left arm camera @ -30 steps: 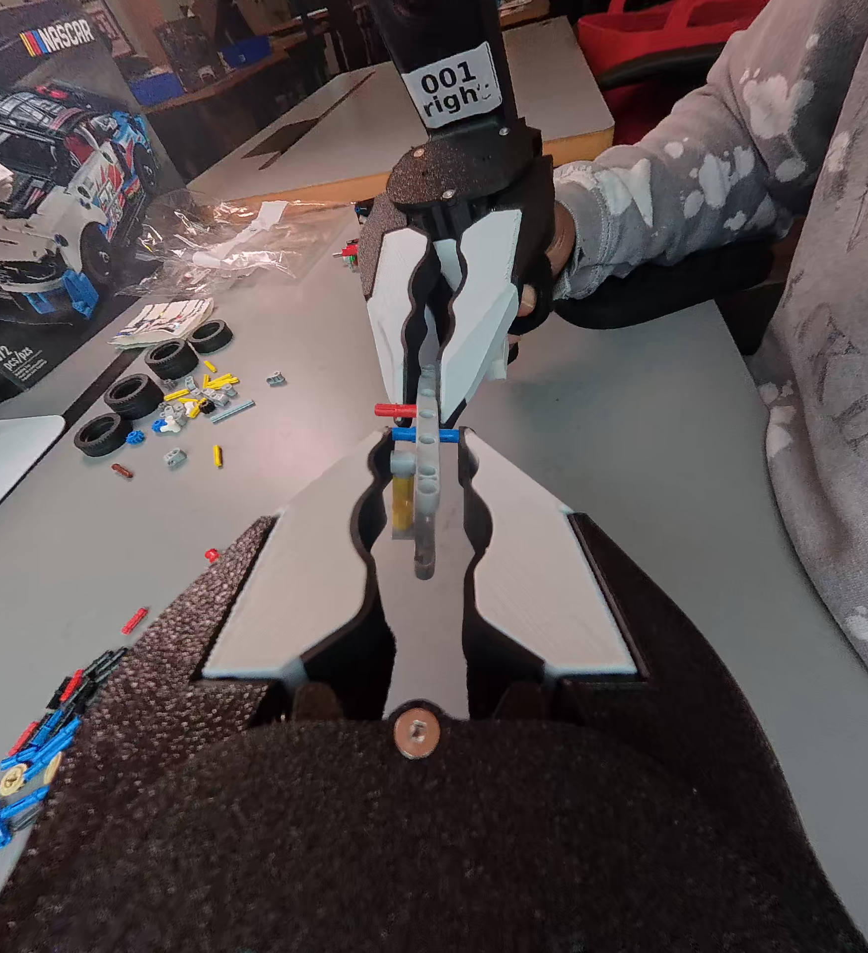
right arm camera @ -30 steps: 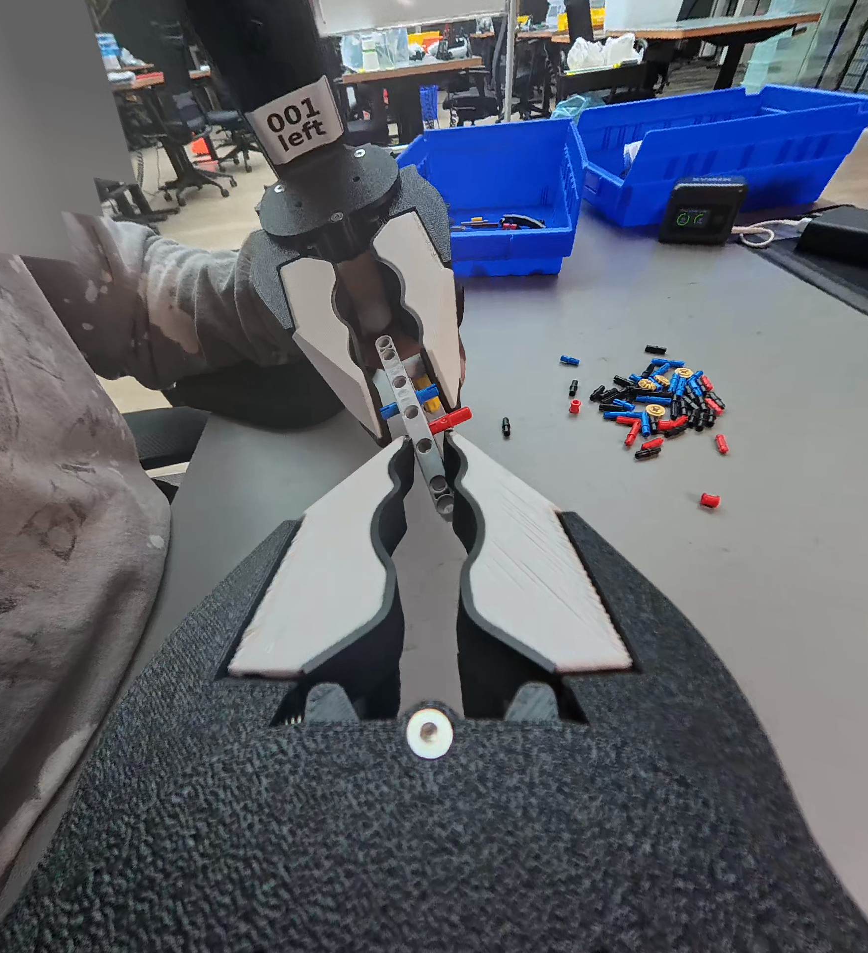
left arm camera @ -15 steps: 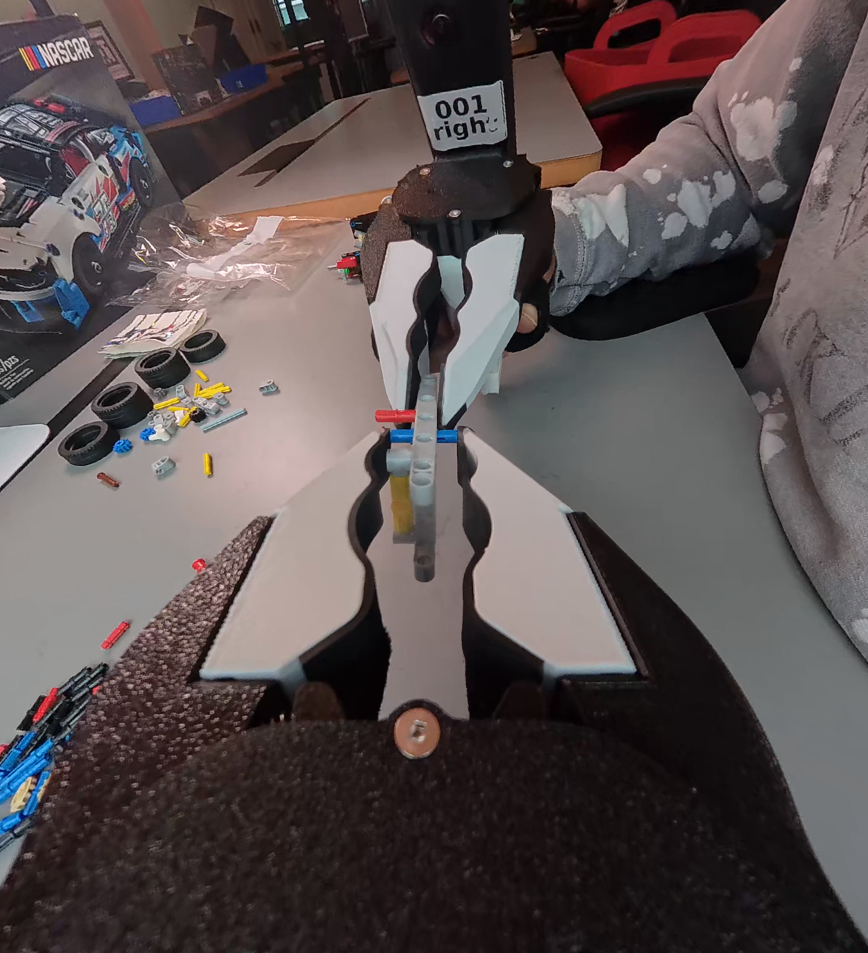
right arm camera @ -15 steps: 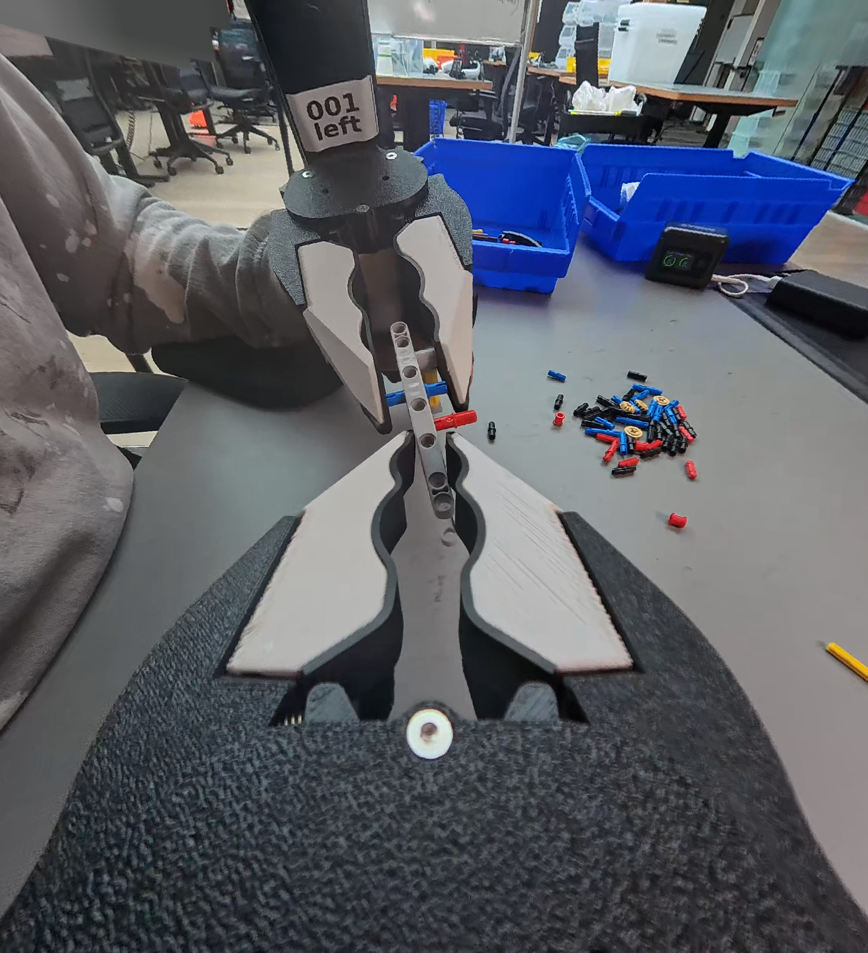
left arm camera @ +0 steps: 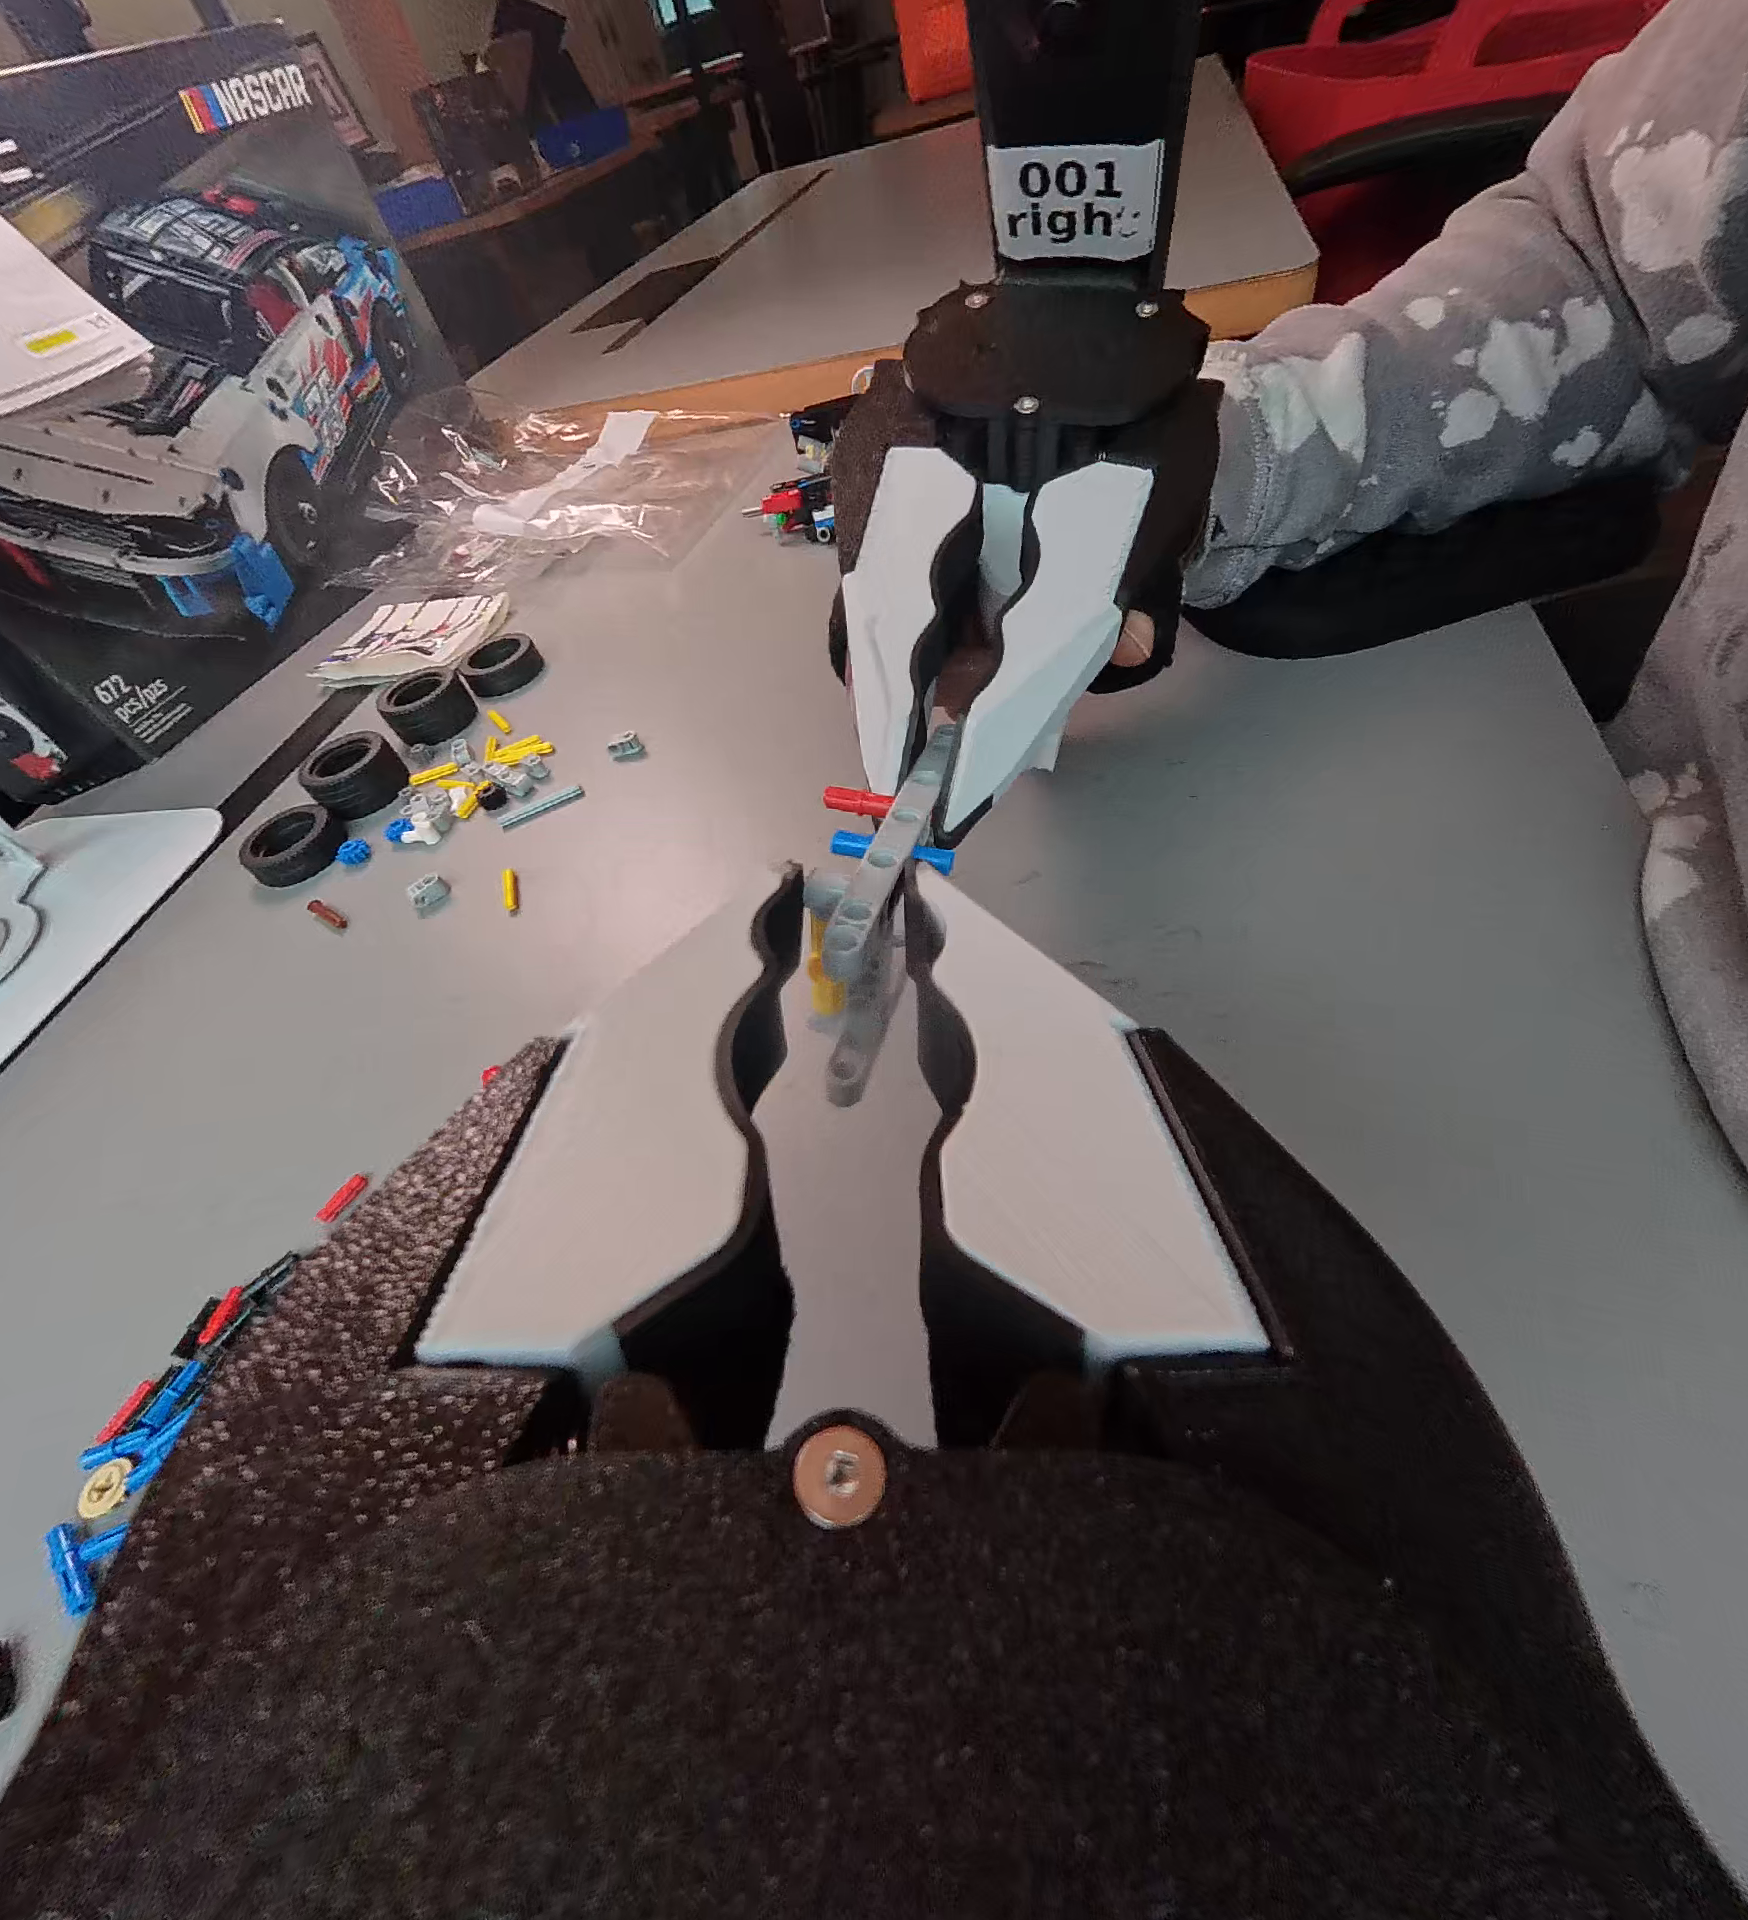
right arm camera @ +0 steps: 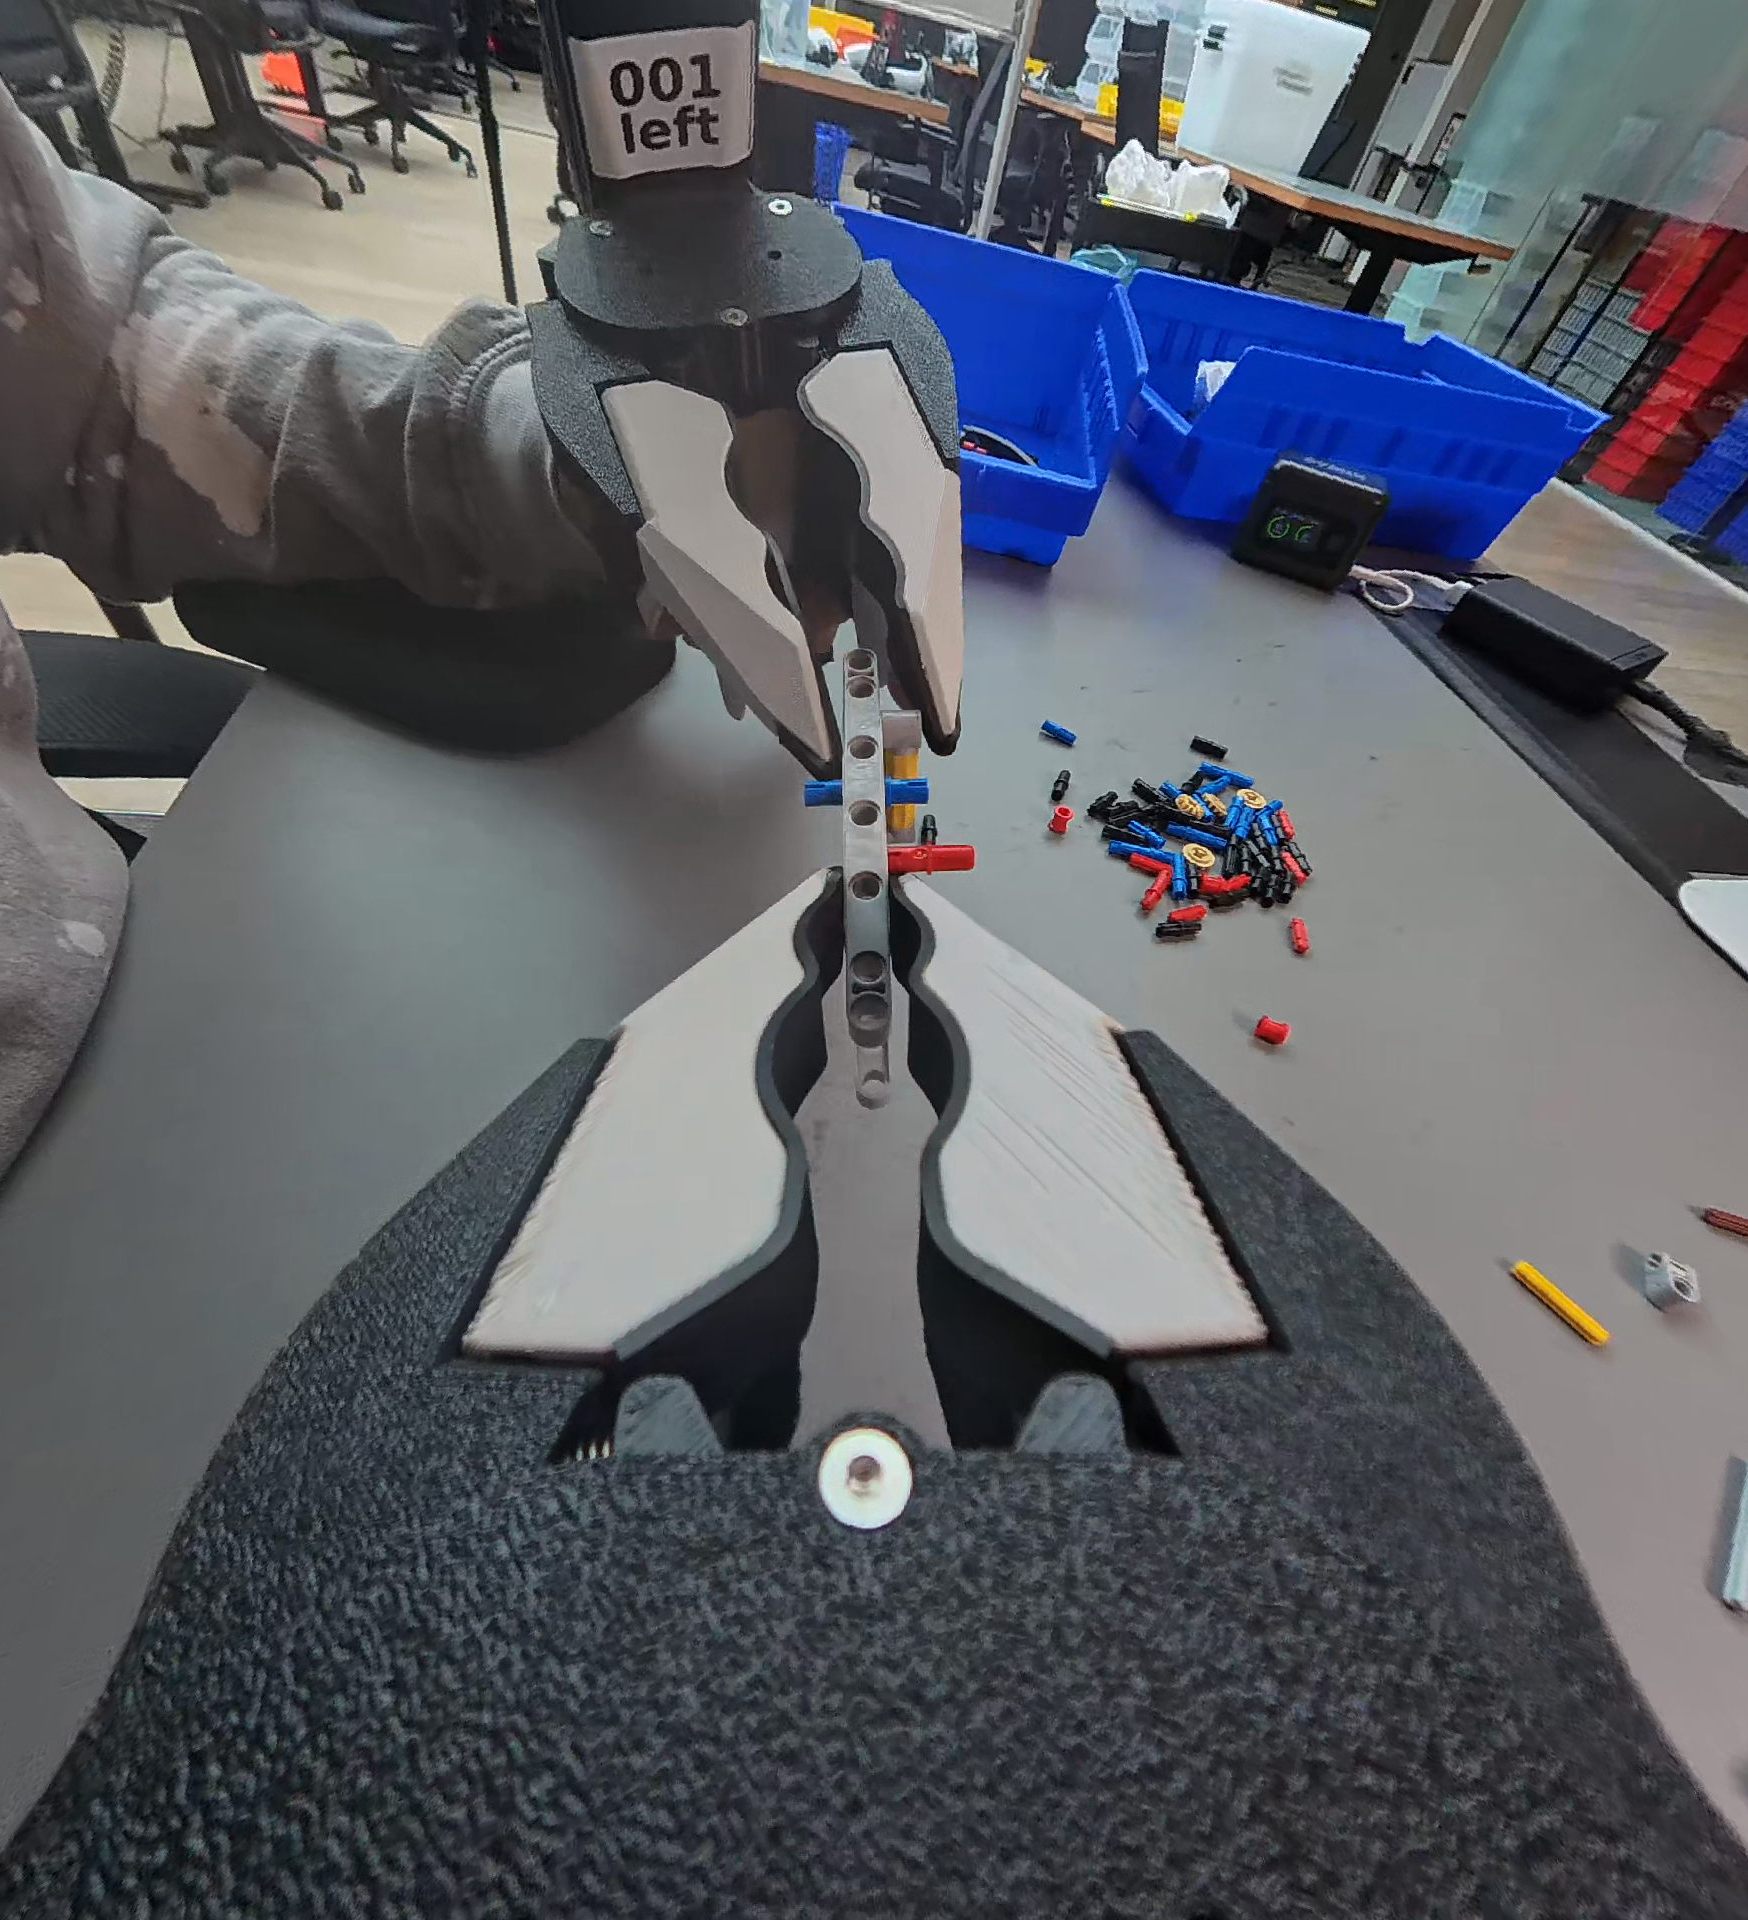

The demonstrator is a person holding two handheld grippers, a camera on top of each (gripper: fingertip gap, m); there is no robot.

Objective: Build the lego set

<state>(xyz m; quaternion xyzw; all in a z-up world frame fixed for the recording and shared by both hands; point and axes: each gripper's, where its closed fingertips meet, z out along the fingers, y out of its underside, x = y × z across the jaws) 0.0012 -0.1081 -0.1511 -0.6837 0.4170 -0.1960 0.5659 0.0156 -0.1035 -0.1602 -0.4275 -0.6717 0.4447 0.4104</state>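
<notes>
The long grey beam is up in the air over the tabletop, held between the two grippers. Its long line runs straight from one gripper to the other, so each gripper has one end.

The right gripper is shut tight on its end of the grey beam. The left gripper looks a bit wider. One finger touches the grey beam, and there is a gap on the other side, so I think it is only steadying the beam or letting go.

A blue pin goes right through the grey beam, and a red pin pokes out one side, toward the pile of small pins. A yellow piece sits on that same side of the grey beam, near the left gripper.

The next move probably means pulling the grippers apart along the grey beam, or turning it. There is lots of bare tabletop under the grey beam. The pile of small pins is near the red pin's side, and the black tyres are well apart from the grey beam.
</notes>
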